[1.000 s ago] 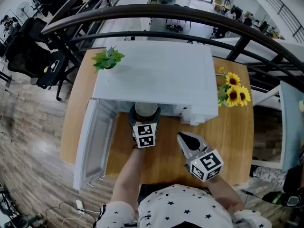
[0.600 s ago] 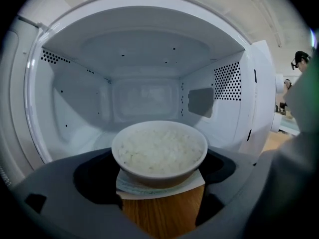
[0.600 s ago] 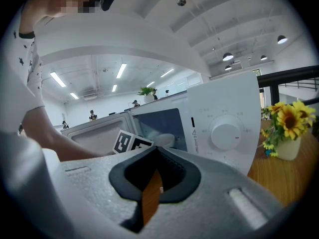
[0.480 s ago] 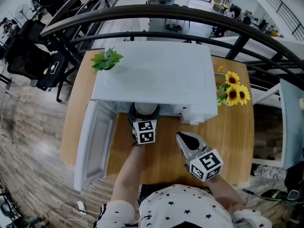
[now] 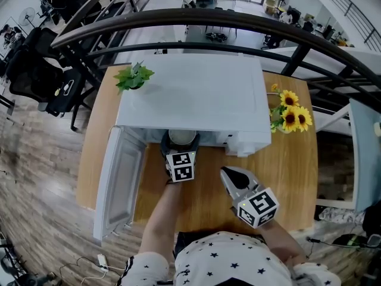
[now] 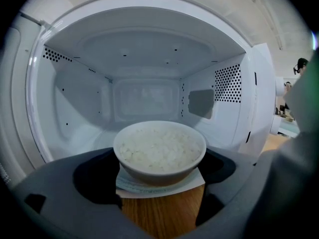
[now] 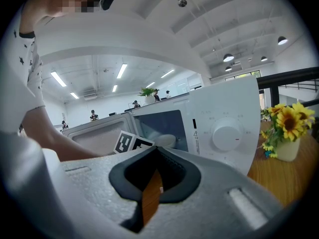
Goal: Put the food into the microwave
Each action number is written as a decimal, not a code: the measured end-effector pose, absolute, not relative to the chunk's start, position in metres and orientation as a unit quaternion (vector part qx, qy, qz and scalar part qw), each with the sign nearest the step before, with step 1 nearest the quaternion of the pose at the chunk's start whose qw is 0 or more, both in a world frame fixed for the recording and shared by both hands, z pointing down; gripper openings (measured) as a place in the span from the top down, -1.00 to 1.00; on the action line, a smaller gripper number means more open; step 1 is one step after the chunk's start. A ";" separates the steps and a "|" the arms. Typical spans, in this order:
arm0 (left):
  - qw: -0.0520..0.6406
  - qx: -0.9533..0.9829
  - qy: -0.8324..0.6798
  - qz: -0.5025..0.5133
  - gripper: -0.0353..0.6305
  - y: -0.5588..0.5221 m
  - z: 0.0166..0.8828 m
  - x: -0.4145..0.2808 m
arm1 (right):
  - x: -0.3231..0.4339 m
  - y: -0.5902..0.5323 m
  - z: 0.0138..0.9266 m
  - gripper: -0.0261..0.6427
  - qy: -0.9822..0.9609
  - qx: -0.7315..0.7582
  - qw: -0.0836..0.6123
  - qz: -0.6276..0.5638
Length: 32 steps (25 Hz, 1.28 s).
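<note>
A white bowl of rice (image 6: 159, 151) rests on a white sheet held between the dark jaws of my left gripper (image 6: 159, 179), which is shut on the bowl. It sits at the mouth of the open white microwave (image 6: 149, 59), whose cavity is empty. In the head view the bowl (image 5: 182, 137) shows at the opening under the microwave's top (image 5: 190, 94), with the left gripper (image 5: 181, 151) behind it. My right gripper (image 5: 231, 176) hovers over the table to the right, shut with nothing in it. The right gripper view shows its jaws (image 7: 155, 154) closed, the bowl (image 7: 165, 141) and the microwave's dial (image 7: 227, 136).
The microwave door (image 5: 118, 180) hangs open to the left, over the wooden table (image 5: 292, 177). A small green plant (image 5: 134, 75) stands at the back left, and a vase of sunflowers (image 5: 290, 117) stands to the right of the microwave. A dark railing (image 5: 196, 18) runs behind.
The left gripper with the bowl has edged slightly toward the microwave opening. The right gripper has hardly moved.
</note>
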<state>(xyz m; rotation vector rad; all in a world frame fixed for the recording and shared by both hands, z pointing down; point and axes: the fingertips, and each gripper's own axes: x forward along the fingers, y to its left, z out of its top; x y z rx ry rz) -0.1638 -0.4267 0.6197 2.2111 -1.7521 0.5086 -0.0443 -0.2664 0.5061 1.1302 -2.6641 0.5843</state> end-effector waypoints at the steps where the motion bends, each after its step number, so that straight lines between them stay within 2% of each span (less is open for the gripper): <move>1: 0.139 0.764 -0.606 0.174 -0.49 -0.426 0.619 -0.164 | -0.044 -0.266 0.506 0.91 -0.898 0.381 0.094 0.196; 21: 0.147 0.751 -0.632 0.125 -0.47 -0.362 0.574 -0.164 | -0.043 -0.235 0.482 0.91 -0.912 0.363 0.080 0.172; 24: 0.143 0.747 -0.639 0.115 -0.39 -0.348 0.564 -0.163 | -0.043 -0.228 0.476 0.91 -0.916 0.359 0.076 0.165; 29: 0.134 0.739 -0.653 0.095 0.05 -0.325 0.548 -0.163 | -0.042 -0.214 0.467 0.91 -0.921 0.351 0.070 0.154; 32: 0.129 0.739 -0.656 0.087 0.15 -0.308 0.540 -0.159 | -0.040 -0.203 0.463 0.91 -0.923 0.348 0.067 0.150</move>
